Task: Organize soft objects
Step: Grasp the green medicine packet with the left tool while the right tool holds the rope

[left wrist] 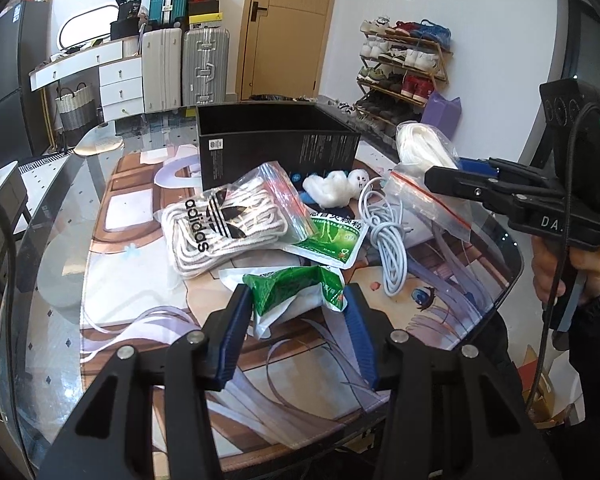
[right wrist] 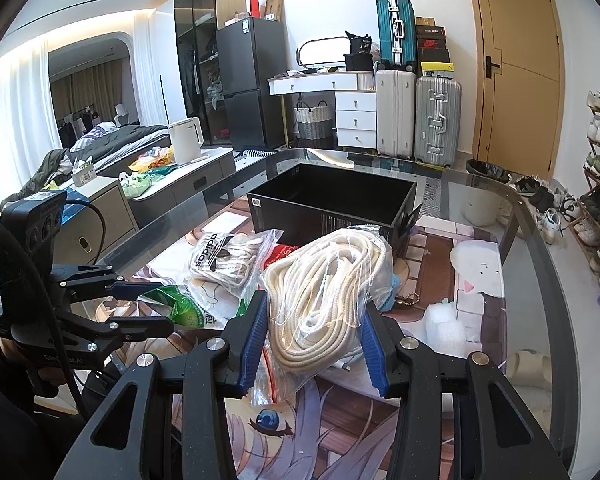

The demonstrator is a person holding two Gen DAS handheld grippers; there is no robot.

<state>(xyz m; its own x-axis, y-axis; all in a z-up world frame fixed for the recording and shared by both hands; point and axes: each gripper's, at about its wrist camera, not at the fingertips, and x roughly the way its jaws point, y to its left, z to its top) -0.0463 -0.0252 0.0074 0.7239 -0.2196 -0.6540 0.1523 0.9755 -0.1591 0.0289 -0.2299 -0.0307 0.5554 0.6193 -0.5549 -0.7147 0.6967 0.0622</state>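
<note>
The right gripper clamps a clear bag of cream rope, raised just short of the open black box straight ahead of it. The slippery plastic could slide from the pads (they pinch only its sides). The left gripper pinches a crumpled green packet; beyond its tips lies 1 "adidas" bag. The right tool's body reads "DA".

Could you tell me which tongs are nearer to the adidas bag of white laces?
Left. The left tongs straddle the crumpled green packet just in front of the adidas bag. The right tongs sit farther off, around the clear bag of cream rope.
</note>
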